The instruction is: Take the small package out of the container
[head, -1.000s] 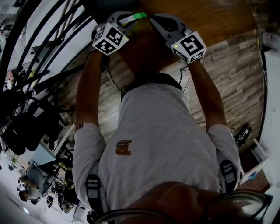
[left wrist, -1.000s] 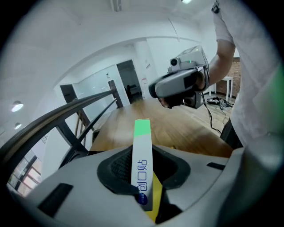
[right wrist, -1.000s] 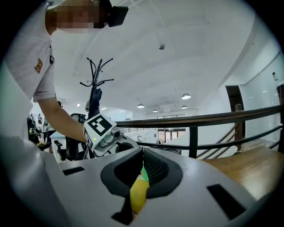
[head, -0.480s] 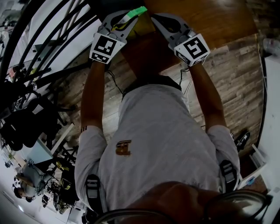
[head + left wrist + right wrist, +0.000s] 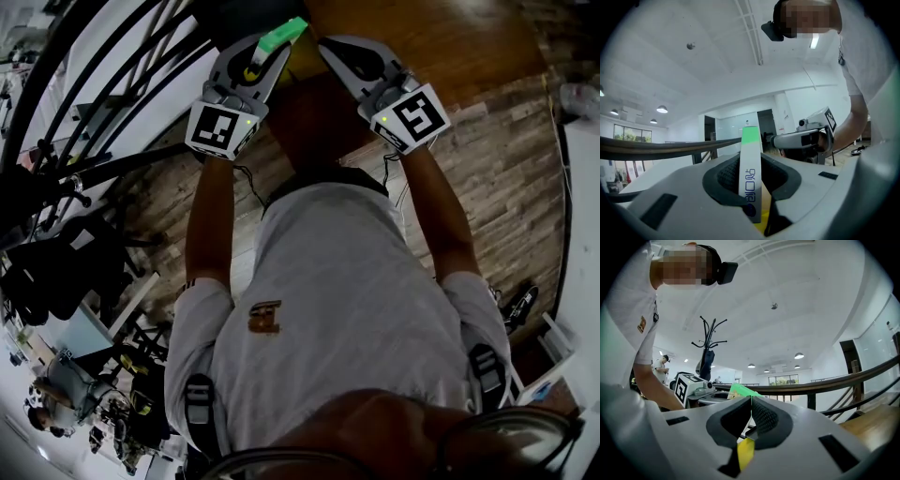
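A small flat package (image 5: 750, 140), white with dark print and a green end, stands upright between the pads of my left gripper (image 5: 751, 164), which is shut on it. In the head view the package's green end (image 5: 284, 36) sticks out past the left gripper (image 5: 267, 52), held up in front of the person's chest. My right gripper (image 5: 330, 49) is just to its right, a short gap apart. In the right gripper view its pads (image 5: 761, 416) meet at the tips of the right gripper (image 5: 751, 399) with nothing between them, and the package (image 5: 740, 391) shows beyond. No container is in view.
A wooden table top (image 5: 431, 37) lies beyond the grippers, over plank flooring (image 5: 506, 159). A dark curved railing (image 5: 112, 84) runs at the left. A coat stand (image 5: 708, 341) and another person (image 5: 661, 365) are far off in the room.
Both grippers have shifted a little away from the body and towards the left. The left gripper has turned so the package points further up and out. The grip has not changed.
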`<state>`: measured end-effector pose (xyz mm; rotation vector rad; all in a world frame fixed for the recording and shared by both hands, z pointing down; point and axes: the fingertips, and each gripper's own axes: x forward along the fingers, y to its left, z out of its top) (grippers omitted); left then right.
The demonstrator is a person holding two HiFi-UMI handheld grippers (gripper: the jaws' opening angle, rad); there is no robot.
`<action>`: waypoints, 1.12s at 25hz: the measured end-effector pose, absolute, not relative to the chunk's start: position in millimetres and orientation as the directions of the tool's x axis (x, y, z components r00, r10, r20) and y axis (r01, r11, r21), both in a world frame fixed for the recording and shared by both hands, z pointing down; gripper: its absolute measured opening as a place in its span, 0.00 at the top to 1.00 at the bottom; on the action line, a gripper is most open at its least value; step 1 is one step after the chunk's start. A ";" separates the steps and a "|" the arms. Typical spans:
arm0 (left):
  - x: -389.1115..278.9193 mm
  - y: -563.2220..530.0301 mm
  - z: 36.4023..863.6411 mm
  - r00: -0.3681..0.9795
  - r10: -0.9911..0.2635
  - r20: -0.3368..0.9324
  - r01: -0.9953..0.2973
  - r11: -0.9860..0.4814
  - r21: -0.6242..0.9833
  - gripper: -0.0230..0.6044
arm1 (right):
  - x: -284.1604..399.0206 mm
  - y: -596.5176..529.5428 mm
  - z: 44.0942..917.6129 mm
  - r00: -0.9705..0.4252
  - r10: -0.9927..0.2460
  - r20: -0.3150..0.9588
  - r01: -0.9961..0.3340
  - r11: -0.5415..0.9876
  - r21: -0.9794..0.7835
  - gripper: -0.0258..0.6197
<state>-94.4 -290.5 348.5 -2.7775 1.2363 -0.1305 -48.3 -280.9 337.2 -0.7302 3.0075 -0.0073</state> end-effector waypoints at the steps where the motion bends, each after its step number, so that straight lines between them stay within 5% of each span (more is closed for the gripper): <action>1: -95.0 -287.2 344.7 0.662 -0.749 0.023 -0.743 -0.659 -0.115 0.79 | -48.7 -277.6 334.3 -0.888 -0.457 -0.053 -0.457 0.889 -0.015 0.91; 14: -108.2 -247.5 313.3 0.604 -0.783 -0.149 -0.795 -0.604 -0.049 0.79 | -55.0 -245.0 318.9 -0.885 -0.448 -0.129 -0.447 0.894 -0.040 0.91; 28: -111.0 -232.6 308.8 0.602 -0.780 -0.170 -0.795 -0.605 -0.038 0.79 | -59.0 -233.1 315.6 -0.893 -0.428 -0.140 -0.427 0.903 -0.035 0.91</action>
